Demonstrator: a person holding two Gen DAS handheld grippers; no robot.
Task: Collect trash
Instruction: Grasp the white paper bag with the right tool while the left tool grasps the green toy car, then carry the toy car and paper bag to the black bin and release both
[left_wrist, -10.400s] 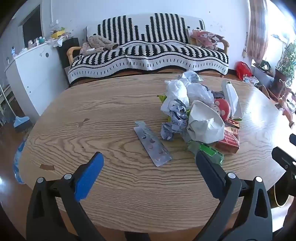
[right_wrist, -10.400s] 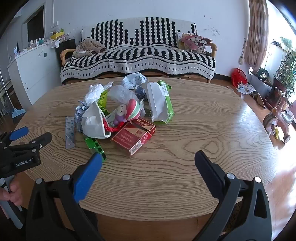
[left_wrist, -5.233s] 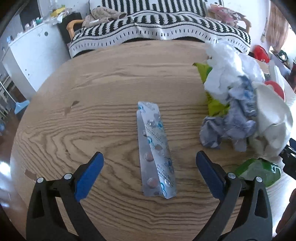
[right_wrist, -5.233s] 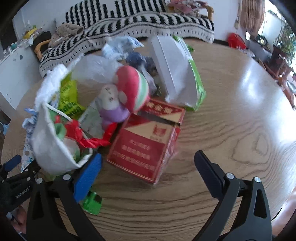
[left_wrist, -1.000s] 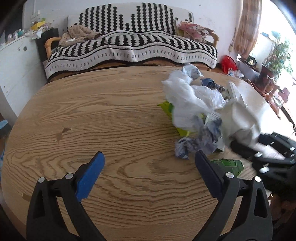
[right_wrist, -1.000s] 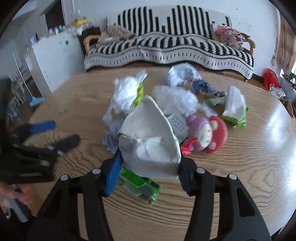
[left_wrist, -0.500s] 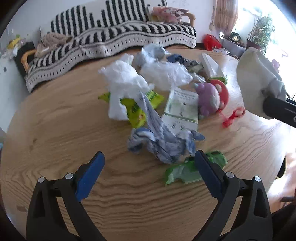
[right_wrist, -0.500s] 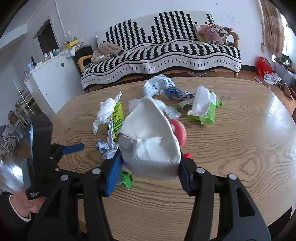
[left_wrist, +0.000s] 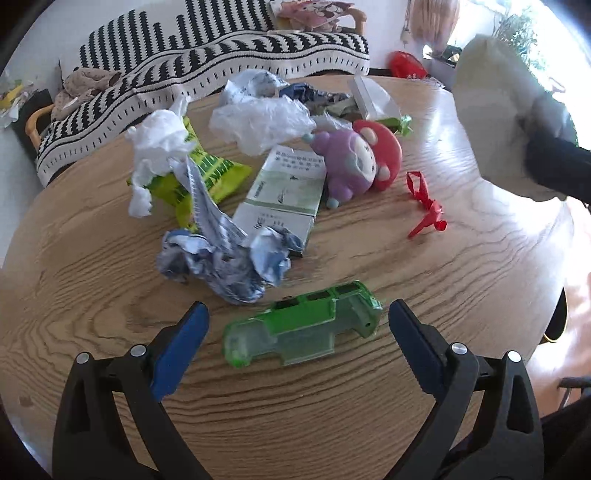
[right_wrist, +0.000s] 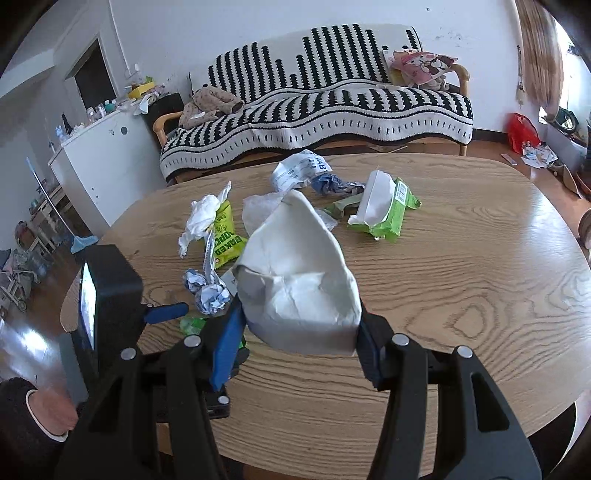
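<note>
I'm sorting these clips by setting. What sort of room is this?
Most likely a home living room: a sofa under a black-and-white striped throw, a white cabinet cluttered on top, and an oval wooden table strewn with wrappers and a plush toy.

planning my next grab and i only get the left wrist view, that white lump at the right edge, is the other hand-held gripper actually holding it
Observer: Yes. In the right wrist view the right hand-held gripper is shut on the white paper bag, one finger pressing each lower side.
Operator: which end is up
Observer: The creased, flatter end sits between the fingers; the bag narrows to a peak pointing away from the camera.
Operator: whats past the purple toy, its blocked for me
Observer: A green tissue pack lies flat on the table, with white tissue sticking out of its opening.
</note>
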